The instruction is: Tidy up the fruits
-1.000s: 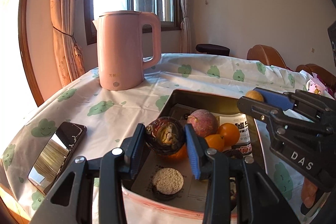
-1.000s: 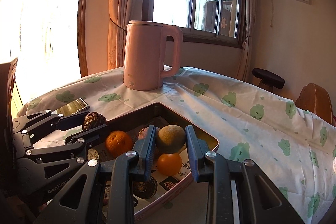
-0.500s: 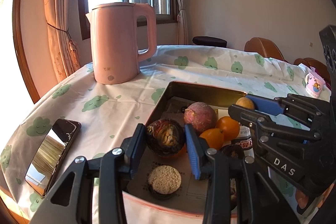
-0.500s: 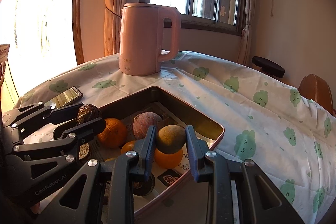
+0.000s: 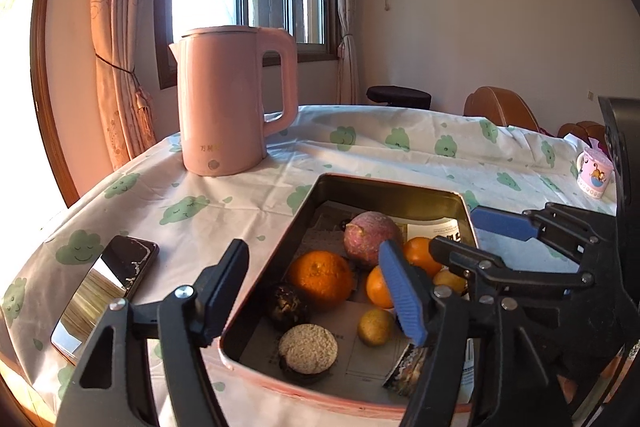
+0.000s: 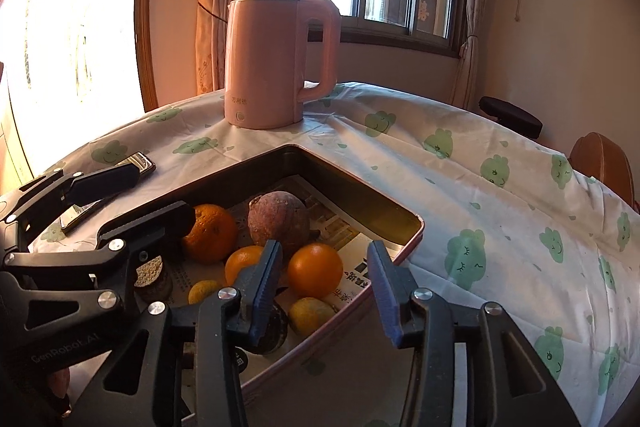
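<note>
A metal tray (image 5: 384,189) on the cloud-print tablecloth holds a large orange (image 5: 322,277), a purple round fruit (image 5: 372,239), small oranges and small yellow-green fruits. My left gripper (image 5: 312,291) hovers over the tray's near left corner. Its jaws are opening with nothing pressed between them, and a dark wrinkled fruit (image 5: 287,301) lies in the tray just below. My right gripper (image 6: 324,287) hangs over the tray (image 6: 360,195) at its near right side. Its jaws are also opening, and a yellow-green fruit (image 6: 310,313) rests in the tray beneath them.
A pink kettle (image 5: 236,107) stands behind the tray. A phone (image 5: 108,291) lies left of it near the table edge. A small mug (image 5: 594,179) sits at the far right. A round biscuit (image 5: 308,349) lies in the tray's near corner. Chairs stand beyond the table.
Both grippers have opened. The dark wrinkled fruit left the left jaws and the yellow-green fruit left the right jaws; both now lie in the tray.
</note>
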{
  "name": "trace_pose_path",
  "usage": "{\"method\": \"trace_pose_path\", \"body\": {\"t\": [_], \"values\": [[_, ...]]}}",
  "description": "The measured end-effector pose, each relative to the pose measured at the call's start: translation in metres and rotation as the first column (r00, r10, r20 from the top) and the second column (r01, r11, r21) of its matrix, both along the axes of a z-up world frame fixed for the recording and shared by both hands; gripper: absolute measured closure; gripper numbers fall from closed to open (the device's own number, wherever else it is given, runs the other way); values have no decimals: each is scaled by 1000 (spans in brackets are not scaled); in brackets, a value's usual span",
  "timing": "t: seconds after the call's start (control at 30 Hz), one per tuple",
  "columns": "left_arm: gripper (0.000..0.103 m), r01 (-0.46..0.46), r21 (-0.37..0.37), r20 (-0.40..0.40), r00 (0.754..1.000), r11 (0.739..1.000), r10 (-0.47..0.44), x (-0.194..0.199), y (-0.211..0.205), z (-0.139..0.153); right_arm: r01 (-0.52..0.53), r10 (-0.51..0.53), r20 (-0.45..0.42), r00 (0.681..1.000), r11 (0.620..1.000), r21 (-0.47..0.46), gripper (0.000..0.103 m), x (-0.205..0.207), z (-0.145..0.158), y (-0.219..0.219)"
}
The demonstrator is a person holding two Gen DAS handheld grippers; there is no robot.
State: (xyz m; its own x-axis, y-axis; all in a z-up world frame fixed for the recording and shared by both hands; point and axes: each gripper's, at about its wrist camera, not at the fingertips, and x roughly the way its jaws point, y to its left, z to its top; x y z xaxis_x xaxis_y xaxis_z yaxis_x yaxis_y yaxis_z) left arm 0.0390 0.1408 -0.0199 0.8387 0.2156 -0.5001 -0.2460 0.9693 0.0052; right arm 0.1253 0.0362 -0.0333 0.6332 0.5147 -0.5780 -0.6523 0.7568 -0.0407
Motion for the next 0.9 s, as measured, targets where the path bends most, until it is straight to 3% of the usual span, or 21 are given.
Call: {"method": "trace_pose_path", "body": {"t": [0.17,0.33,0.5,0.67,0.9], "values": [[25,3,-4,54,999,1000,-2,-2,-8,9,56,-57,46,997,998,21,51,-3,10,-18],[25,15,6,75,997,1000,-16,0,-19,9,112,-114,102,988,993,33,42,-6,18,-35],[25,12,0,97,995,1000,-12,2,-25,7,193,-198,163,967,980,45,39,-7,21,-52],[25,9,5,98,995,1000,-9,3,-28,6,220,-228,176,957,973,68,38,-7,21,-62],[17,0,4,107,994,1000,0,1,-27,7,226,-236,189,953,971,76,37,-10,18,-64]]}}
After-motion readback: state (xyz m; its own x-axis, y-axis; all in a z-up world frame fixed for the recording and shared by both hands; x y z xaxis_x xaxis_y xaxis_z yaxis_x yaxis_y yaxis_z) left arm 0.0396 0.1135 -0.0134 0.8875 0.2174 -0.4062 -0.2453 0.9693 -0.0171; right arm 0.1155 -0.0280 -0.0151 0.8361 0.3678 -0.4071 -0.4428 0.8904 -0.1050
